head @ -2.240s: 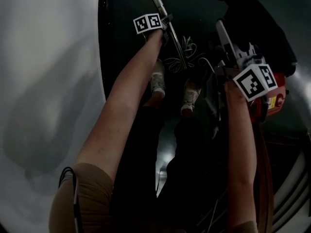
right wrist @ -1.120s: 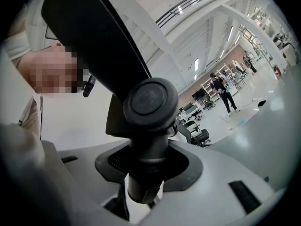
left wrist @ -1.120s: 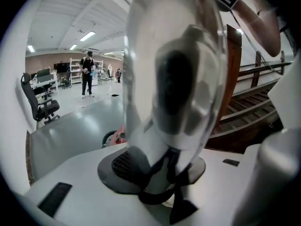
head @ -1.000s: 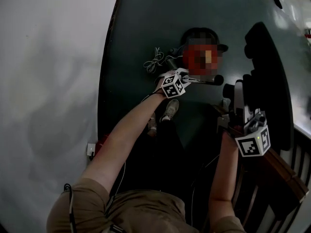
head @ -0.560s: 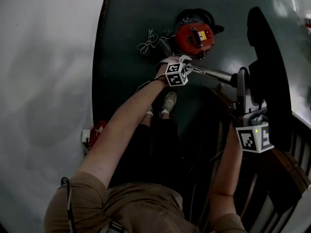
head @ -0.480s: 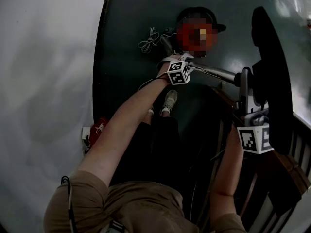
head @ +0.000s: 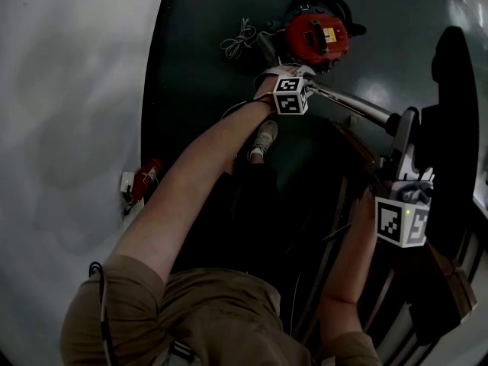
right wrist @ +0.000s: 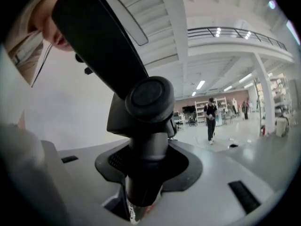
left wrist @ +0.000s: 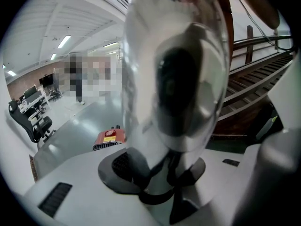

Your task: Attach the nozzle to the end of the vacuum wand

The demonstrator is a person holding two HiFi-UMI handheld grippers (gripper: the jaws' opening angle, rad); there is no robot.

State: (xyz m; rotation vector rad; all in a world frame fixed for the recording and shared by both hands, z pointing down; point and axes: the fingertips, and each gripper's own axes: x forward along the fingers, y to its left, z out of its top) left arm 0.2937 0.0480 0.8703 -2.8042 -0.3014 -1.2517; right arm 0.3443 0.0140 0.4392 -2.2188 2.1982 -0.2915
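Wand and nozzle each clamped, ends brought together.

The left gripper is pressed onto the shiny metal wand, which looks rigid, slick and prone to twisting in the pads. The right gripper pinches the black floor nozzle by its round neck; it looks like light hard plastic, best held there. Whether the wand's far end is seated is unclear. A red vacuum canister and coiled cord lie beyond the left gripper, and wooden stairs crowd the join.
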